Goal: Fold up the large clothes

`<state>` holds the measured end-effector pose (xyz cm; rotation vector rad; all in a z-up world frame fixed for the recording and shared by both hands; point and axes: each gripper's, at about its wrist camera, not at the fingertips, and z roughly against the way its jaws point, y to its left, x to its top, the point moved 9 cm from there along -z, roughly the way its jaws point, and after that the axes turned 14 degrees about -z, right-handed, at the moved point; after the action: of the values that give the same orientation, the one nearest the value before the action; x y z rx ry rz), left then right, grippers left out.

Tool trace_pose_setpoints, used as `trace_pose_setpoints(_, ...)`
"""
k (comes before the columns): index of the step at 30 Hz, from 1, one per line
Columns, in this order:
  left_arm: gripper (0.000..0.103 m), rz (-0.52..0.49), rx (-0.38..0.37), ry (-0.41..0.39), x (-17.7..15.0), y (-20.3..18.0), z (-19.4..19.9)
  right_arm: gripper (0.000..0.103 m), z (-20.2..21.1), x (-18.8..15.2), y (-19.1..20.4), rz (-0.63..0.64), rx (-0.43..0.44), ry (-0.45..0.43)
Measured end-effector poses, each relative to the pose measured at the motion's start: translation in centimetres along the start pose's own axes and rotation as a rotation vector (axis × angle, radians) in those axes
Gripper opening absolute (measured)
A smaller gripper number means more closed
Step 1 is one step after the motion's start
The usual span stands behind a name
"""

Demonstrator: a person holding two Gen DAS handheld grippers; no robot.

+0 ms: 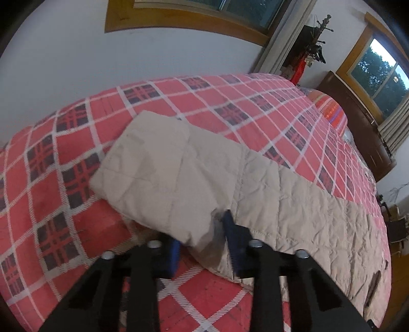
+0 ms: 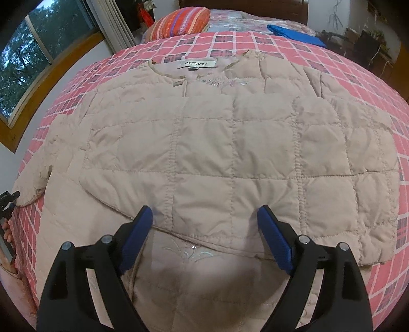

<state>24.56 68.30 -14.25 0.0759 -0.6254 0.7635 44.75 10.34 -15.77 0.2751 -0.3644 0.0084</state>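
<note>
On the bed, left wrist view: the left gripper (image 1: 202,245) has its blue pads closed on a bunched sleeve end of the beige quilted jacket (image 1: 163,173), which is raised a little over the red plaid bedspread (image 1: 64,158).
Risk, left: the padded cloth looks thick and smooth, so I judge it may slide out of the pinch if pulled fast across the body.
Room, left: white wall, a wood-framed window (image 1: 378,74), a dark headboard (details are blurred).
Right wrist view: the right gripper (image 2: 204,229) is wide open and holds nothing; it hovers over the lower hem of the jacket, which lies flat with the neck label far away.
Risk, right: closing here may catch two layers together and drag the whole coat.
Surface, right: a striped pillow (image 2: 184,20) and a blue item (image 2: 296,34) lie beyond.
</note>
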Motion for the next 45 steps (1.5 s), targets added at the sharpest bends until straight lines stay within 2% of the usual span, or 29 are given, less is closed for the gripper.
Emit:
trace_pose_setpoints(2,0.014,-0.025,0.004,-0.031,0.5,-0.6,0.7,0.085,-0.1,0.0,0.0,0.004,-0.001,0.000)
trace_pose_setpoints(5,0.010,-0.080,-0.015,-0.066,0.8,-2.4,1.9,0.085,-0.1,0.0,0.0,0.008,0.003,0.001)
trace_pose_setpoints(9,0.010,-0.204,-0.033,-0.127,1.0,-6.6,4.2,0.085,-0.1,0.1,0.0,-0.001,0.010,0.001)
trace_pose_setpoints(11,0.010,-0.272,-0.083,-0.149,0.8,-9.9,5.2,0.085,0.2,0.2,0.2,-0.012,0.019,-0.005)
trace_pose_setpoints(17,0.010,-0.441,-0.245,-0.138,-1.4,-19.5,6.9,0.085,0.1,0.1,1.4,0.018,0.007,0.007)
trace_pose_setpoints(20,0.010,-0.505,-0.299,-0.118,-2.8,-23.7,6.9,0.086,0.0,0.1,1.4,0.019,0.005,0.009)
trace_pose_setpoints(23,0.010,-0.537,-0.324,-0.088,-3.8,-26.4,6.1,0.086,-0.2,0.1,1.3,0.019,0.005,0.011)
trace_pose_setpoints(28,0.010,-0.502,-0.358,-0.044,-4.4,-26.4,4.5,0.087,0.1,-0.1,2.2,0.025,0.029,0.016)
trace_pose_setpoints(33,0.010,-0.530,-0.384,0.002,-5.7,-26.9,1.9,0.087,-0.4,-0.3,4.4,0.061,0.027,0.024)
trace_pose_setpoints(39,0.011,-0.537,-0.422,0.055,-6.8,-26.8,-0.1,0.091,-2.5,-0.4,4.6,0.052,-0.031,0.053)
trace_pose_setpoints(42,0.012,-0.550,-0.433,0.052,-7.0,-26.8,-0.2,0.091,-2.4,-0.3,4.8,0.040,-0.043,0.056)
trace_pose_setpoints(43,0.016,-0.556,-0.443,0.049,-7.1,-26.9,-0.1,0.088,-2.2,-0.2,5.0,0.032,-0.038,0.056)
trace_pose_setpoints(45,0.032,-0.560,-0.483,0.055,-7.2,-27.1,0.4,0.085,-1.4,0.2,6.2,0.018,0.005,0.060)
